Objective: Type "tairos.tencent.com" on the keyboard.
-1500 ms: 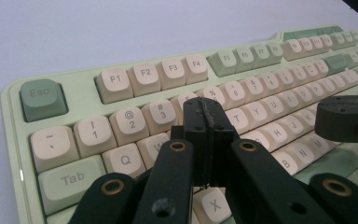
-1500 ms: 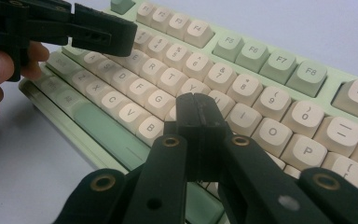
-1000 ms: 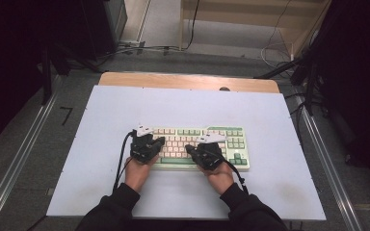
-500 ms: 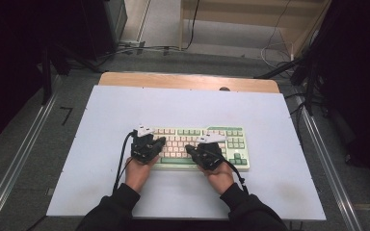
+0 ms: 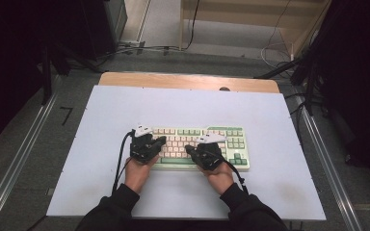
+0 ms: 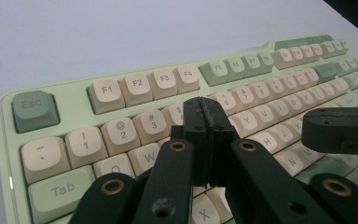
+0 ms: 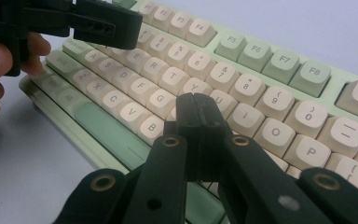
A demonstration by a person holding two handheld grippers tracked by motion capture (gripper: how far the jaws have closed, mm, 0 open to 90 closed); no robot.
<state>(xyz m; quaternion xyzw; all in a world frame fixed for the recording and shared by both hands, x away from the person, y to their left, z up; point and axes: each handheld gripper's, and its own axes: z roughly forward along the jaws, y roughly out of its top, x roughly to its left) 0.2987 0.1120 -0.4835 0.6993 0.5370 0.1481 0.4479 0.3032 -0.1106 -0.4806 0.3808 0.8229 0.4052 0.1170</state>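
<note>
A pale green keyboard (image 5: 221,131) with cream and green keys lies on the white table top, near the person's side. My left gripper (image 5: 160,142) hovers over the keyboard's left half, jaws pressed together with nothing between them; in the left gripper view its tips (image 6: 205,112) hang above the number and letter rows of the keyboard (image 6: 102,88). My right gripper (image 5: 189,149) is over the middle-right keys, also shut and empty; the right gripper view shows its tips (image 7: 196,108) above the keys around H and J on the keyboard (image 7: 270,60).
The white table top (image 5: 125,106) has a wooden strip (image 5: 188,81) along its far edge. Metal rails (image 5: 19,159) run along both sides. Cables trail from each gripper toward the person's sleeves. Dark equipment and cables lie on the floor beyond the table.
</note>
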